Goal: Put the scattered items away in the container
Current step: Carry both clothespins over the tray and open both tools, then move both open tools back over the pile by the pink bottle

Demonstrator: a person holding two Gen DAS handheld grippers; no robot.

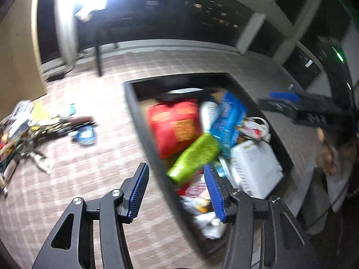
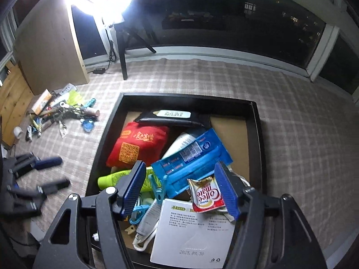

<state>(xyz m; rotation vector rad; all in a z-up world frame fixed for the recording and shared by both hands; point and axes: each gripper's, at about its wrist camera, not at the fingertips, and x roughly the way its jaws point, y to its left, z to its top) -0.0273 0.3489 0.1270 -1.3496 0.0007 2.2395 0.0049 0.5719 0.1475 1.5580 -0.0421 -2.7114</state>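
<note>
Both grippers — left (image 1: 177,192) and right (image 2: 181,189) — hover wide and empty over the half-filled container (image 2: 107,121), while the light, mixed scattered items (image 2: 65,112) — best pinched singly mid-body — lie far-left.

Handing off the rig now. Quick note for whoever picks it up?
Left gripper: open, empty, over the container's left edge.
Right gripper: open, empty, above the container.
Done: red pouch, blue packet, green tube, Coffee mate sachet and white box are in the container.
Left: pile of scattered items on the checked cloth, left of the container. Fetch those next.
</note>
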